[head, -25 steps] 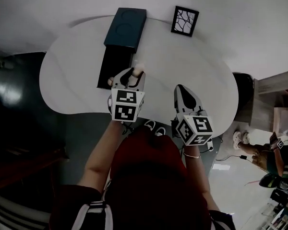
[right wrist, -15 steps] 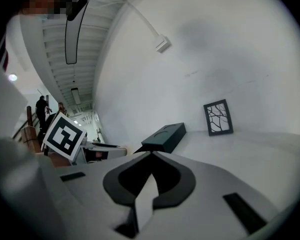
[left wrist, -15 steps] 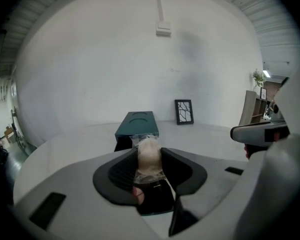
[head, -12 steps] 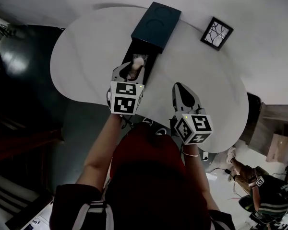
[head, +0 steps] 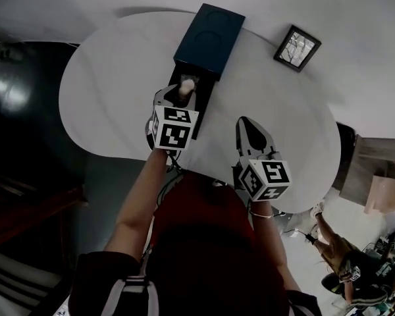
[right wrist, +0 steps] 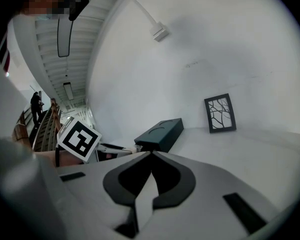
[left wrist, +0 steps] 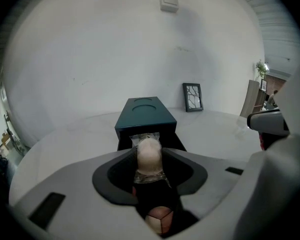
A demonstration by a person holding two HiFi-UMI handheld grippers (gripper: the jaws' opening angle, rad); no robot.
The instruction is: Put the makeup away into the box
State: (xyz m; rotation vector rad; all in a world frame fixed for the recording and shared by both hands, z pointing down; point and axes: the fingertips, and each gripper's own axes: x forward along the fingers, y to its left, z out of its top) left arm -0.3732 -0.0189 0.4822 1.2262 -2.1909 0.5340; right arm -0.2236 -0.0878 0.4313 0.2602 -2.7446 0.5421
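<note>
Two grippers show over the white table (head: 112, 91), and only one carries anything. The left gripper (head: 182, 96) is clamped on the makeup piece (left wrist: 149, 154), a pale, rounded item in clear wrap. It sits pinched between the dark pads and pokes out forward past the tips. The right gripper (head: 245, 122) has its jaws pressed together on nothing. It hangs over bare table to the right of the box (head: 207, 41), nearly level.

What matters for us is how the held piece lines up with the box. The teal sleeve lies with its long axis running away from us, and its black drawer (head: 204, 107) is pulled out toward us along that same line. Our left gripper points along that axis, tilted downward, so the makeup piece lies lengthwise with the drawer. In the head view it sits over the drawer's far end, just short of the sleeve's mouth. We cannot tell whether it touches the drawer floor or hangs above it.

We judge the left hand is the one placed to finish. It needs to lower a little and let the jaws part, with no turn of the wrist. The right hand is well apart from the drawer. A picture frame (head: 297, 47) leans against the wall beyond the table.
</note>
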